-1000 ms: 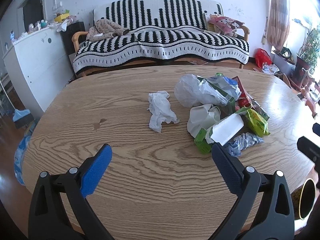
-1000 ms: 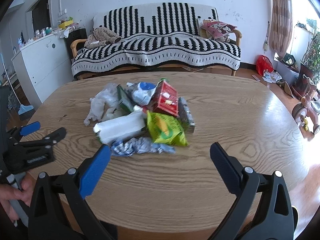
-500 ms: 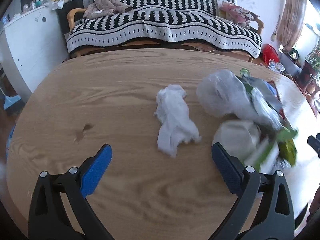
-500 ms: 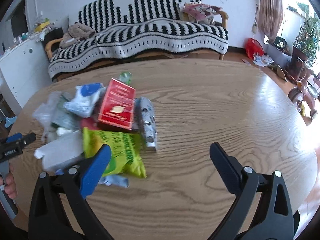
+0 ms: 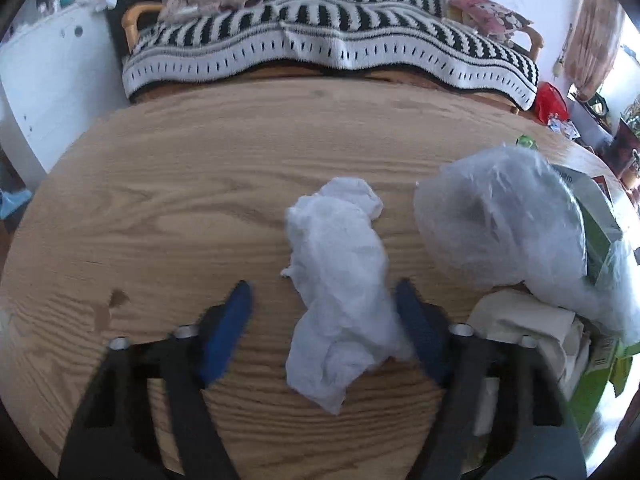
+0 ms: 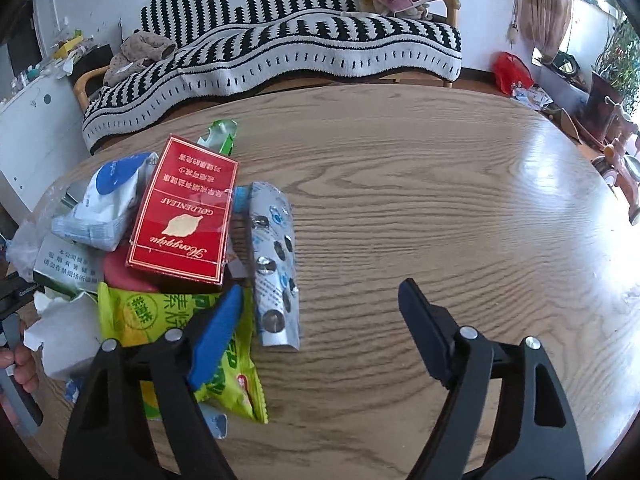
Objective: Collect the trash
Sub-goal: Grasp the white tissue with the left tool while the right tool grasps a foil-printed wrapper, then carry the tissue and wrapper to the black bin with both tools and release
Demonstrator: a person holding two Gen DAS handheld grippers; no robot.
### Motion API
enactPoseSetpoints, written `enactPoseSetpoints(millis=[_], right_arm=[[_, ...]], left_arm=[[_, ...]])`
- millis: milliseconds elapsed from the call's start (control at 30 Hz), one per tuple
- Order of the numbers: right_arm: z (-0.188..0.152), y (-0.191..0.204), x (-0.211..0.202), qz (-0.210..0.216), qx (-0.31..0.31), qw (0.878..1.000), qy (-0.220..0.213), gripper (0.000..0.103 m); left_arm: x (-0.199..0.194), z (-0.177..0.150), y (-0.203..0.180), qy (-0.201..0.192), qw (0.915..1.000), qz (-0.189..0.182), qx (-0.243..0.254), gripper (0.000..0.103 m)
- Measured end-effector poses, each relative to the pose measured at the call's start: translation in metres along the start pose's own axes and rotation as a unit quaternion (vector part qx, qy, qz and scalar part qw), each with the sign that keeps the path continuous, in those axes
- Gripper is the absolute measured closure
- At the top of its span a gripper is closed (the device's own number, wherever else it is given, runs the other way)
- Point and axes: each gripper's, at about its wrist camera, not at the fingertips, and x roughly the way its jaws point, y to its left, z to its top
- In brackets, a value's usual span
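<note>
A crumpled white tissue [image 5: 340,276] lies on the wooden table [image 5: 180,208]. My left gripper [image 5: 324,300] is open, its two fingers on either side of the tissue's lower part. A clear plastic bag [image 5: 500,216] lies just right of it. In the right wrist view a trash pile holds a red cigarette box [image 6: 184,216], a silver blister pack [image 6: 274,260], a green snack bag [image 6: 172,332] and a white-blue wrapper [image 6: 108,204]. My right gripper [image 6: 320,300] is open over the table, its left finger above the green bag.
A sofa with a black-and-white striped cover [image 5: 320,40] stands behind the table. A white cabinet [image 5: 40,72] is at the left. White paper [image 5: 528,320] and a green carton [image 5: 596,208] lie by the plastic bag. The table's right half [image 6: 480,200] is bare wood.
My left gripper has moved forward to the tissue, which now sits between its fingers, and the fingers have narrowed. My right gripper has moved forward and down toward the pile.
</note>
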Motion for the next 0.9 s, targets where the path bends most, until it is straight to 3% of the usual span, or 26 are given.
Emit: enactPoseSetpoints(millis=[33,67,133,267,367,400,433,667,767,900], right_arm=[[0.000,0.001,0.000,0.000,-0.001,1.000,0.000,0.026],[0.001,0.003,0.001,0.000,-0.002,1.000,0.000,0.026],[0.003,0.004,0.001,0.000,-0.003,1.000,-0.001,0.026],[0.006,0.005,0.007,0.004,-0.002,1.000,0.005,0.033],[0.005,0.010,0.014,0.011,-0.005,1.000,0.020,0.061],[0.004,0.010,0.017,0.014,-0.005,1.000,0.025,0.076],[0.004,0.011,0.015,0.011,-0.005,1.000,0.022,0.081],[0.003,-0.013,-0.019,0.010,0.017,1.000,-0.017,0.085],[-0.004,-0.037,-0.052,-0.004,0.033,0.999,-0.043,0.085],[-0.024,-0.073,-0.103,-0.029,0.054,0.995,-0.078,0.085]], left_arm=[[-0.001,0.001,0.000,-0.004,1.0000,0.002,0.003,0.078],[-0.002,0.001,0.000,-0.003,1.0000,-0.002,0.000,0.086],[-0.003,0.002,0.003,0.002,0.9999,-0.014,-0.009,0.093],[-0.003,0.001,0.005,0.004,0.9998,-0.014,-0.011,0.095],[-0.005,-0.001,0.008,0.006,0.9998,-0.012,-0.015,0.095],[-0.006,0.000,0.008,0.007,0.9998,-0.012,-0.014,0.095],[-0.008,0.000,0.008,0.006,0.9998,-0.013,-0.013,0.095],[-0.043,0.001,0.006,-0.028,0.9996,-0.003,0.000,0.095],[-0.068,-0.001,-0.010,-0.054,0.9983,-0.005,0.022,0.095],[-0.105,-0.011,-0.054,-0.086,0.9937,-0.035,0.063,0.095]])
